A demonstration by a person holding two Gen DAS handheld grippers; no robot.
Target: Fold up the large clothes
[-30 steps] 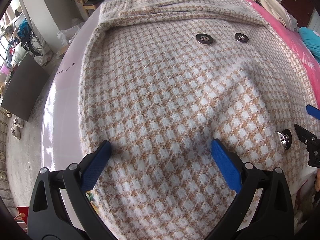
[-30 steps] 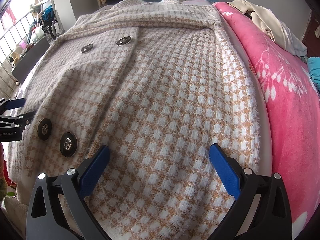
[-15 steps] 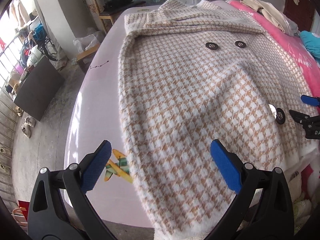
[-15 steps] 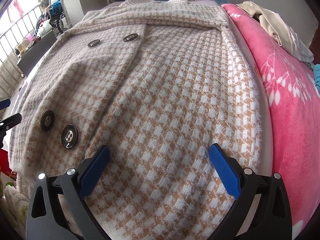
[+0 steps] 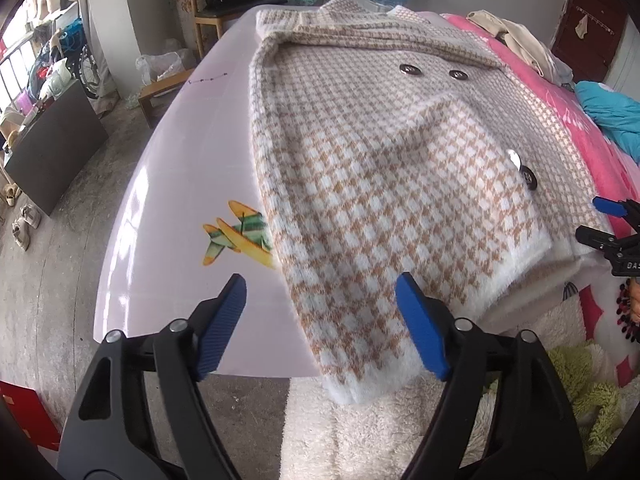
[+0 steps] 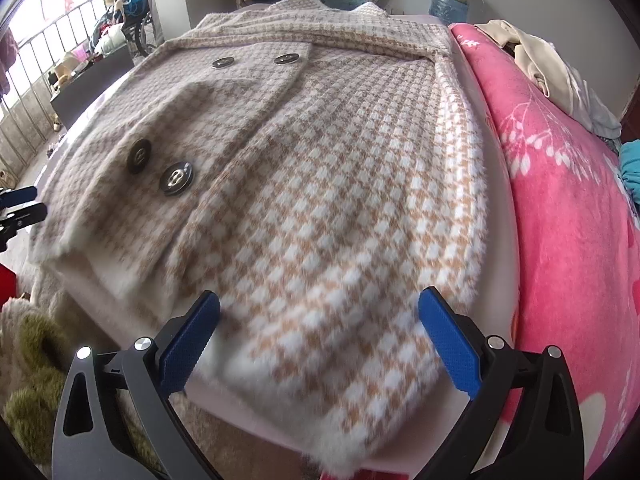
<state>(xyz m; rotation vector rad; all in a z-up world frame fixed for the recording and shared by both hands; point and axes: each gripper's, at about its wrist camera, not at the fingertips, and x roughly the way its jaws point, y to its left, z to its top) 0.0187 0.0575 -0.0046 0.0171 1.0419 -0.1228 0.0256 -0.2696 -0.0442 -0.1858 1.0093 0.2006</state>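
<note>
A tan-and-white houndstooth coat (image 5: 380, 152) with dark round buttons (image 5: 529, 179) lies spread on a pale pink sheet (image 5: 192, 152), its fuzzy white hem hanging over the near edge. It also fills the right wrist view (image 6: 340, 200). My left gripper (image 5: 320, 316) is open and empty, above the hem's left corner. My right gripper (image 6: 320, 340) is open and empty, above the hem's right part. The right gripper shows at the edge of the left wrist view (image 5: 612, 224).
A pink floral blanket (image 6: 568, 200) lies right of the coat, with beige clothes (image 6: 536, 56) and a teal cloth (image 5: 612, 116) on it. A fluffy white and green rug (image 5: 540, 400) lies below the hem. Chair, water jug and clutter stand behind.
Both grippers have pulled back toward the near edge and away from the coat. The hem and the pink sheet with its airplane print now show. Both stay open.
</note>
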